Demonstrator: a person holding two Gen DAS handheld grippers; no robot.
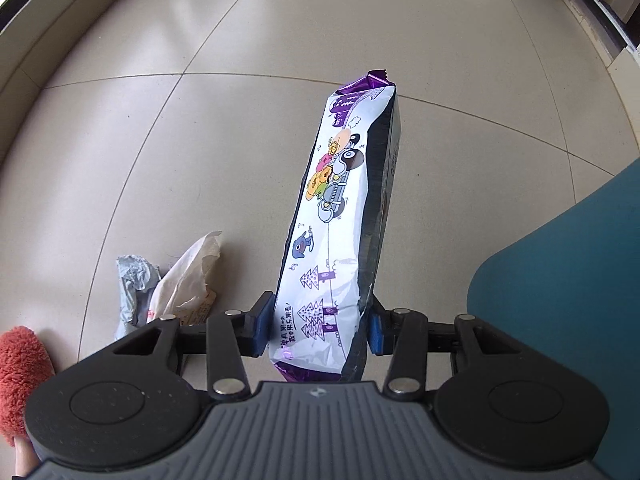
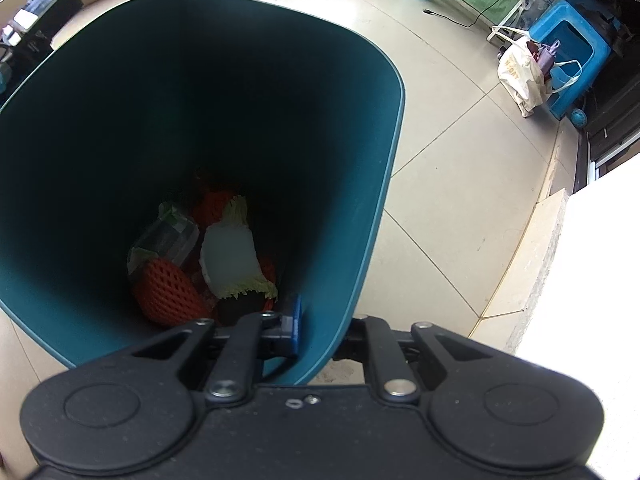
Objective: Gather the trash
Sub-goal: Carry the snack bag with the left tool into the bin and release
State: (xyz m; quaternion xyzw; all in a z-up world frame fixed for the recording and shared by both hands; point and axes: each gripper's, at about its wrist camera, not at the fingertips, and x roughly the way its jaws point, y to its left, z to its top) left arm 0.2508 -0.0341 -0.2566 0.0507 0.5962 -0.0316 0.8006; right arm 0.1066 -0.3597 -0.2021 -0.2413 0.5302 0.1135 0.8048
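Two grippers, two jobs. Left gripper [image 1: 320, 330] has its blue pads pressed on the near end of a long snack packet [image 1: 340, 220], jaws about half spread around the packet's width. The packet's long axis runs straight out ahead along the fingers, its purple crimped end farthest away, and it hangs clear above the tiled floor [image 1: 180, 140].

Over on the other side, the right gripper [image 2: 316, 330] is pinched nearly closed on the rim of the teal bin [image 2: 384, 184], one finger [image 2: 294, 326] inside the wall and the other outside it, hidden behind the wall. Down in the bin, some red foam netting and a white wrapper.

Here's what matters: in the left wrist view the bin's teal edge [image 1: 560, 280] sits off to the right of the packet, close by. So the left hand is the one carrying, and I'd say the packet has to swing rightward over that rim, then tip end-first into the opening.

Still on the floor at the lower left: a crumpled wrapper [image 1: 134, 288] and a pale paper scrap [image 1: 188, 276], touching each other. More to collect, by the look of it.
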